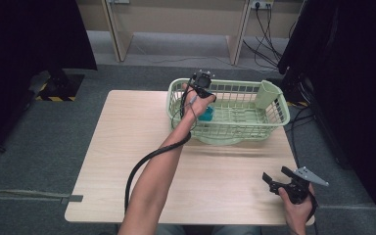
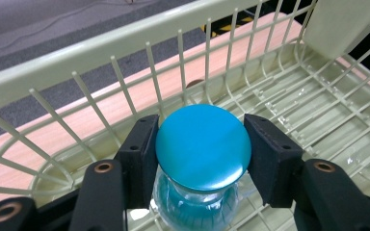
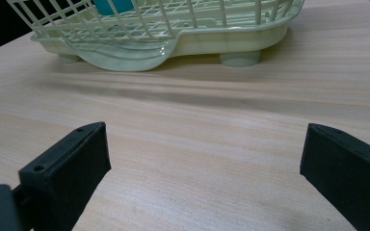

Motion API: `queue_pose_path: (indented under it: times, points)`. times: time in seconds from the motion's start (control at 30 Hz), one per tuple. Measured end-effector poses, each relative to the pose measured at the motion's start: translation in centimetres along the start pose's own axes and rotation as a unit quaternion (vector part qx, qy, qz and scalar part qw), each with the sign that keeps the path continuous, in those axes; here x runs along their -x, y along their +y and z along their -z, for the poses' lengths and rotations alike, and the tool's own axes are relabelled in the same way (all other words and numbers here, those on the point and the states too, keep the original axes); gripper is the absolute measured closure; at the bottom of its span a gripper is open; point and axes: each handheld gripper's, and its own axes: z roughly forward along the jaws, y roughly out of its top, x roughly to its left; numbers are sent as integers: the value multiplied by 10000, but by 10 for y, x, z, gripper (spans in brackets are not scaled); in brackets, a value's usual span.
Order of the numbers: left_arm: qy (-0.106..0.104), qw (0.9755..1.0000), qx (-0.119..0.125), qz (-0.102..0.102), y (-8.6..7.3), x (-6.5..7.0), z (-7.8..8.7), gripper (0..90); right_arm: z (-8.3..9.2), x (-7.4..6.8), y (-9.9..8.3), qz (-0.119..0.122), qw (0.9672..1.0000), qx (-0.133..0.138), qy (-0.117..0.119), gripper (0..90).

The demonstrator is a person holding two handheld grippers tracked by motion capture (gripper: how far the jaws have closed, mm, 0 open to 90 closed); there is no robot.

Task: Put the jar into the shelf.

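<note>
The left gripper (image 2: 200, 161) has its fingers clamped on a blue bottle (image 2: 201, 149) inside the green basket (image 1: 274, 117), while the right gripper (image 3: 204, 180) hovers with fingers apart above the table (image 3: 221, 125).

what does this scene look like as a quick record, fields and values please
surface: wooden table
rack: pale green wire dish rack at the far side of the table
cup: pale green cup in the rack's right end
bottle: blue bottle with a round cap, inside the rack's left part
left tongs: left tongs shut on the bottle just under the cap
right tongs: right tongs open, nothing between them, low above the table's near right part
</note>
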Motion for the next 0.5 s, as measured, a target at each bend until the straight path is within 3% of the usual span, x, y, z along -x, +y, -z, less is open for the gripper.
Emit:
queue_pose_path:
  times: [0.37, 0.5]
  points:
    - [10, 9997, -237, -8, -2, 0, -8, 479, 0, 0, 0, 0, 10000, 4, 5, 35]
    - [-1, 9998, -218, 3, -2, 0, -7, 479, 0, 0, 0, 2, 10000, 2, 7, 35]
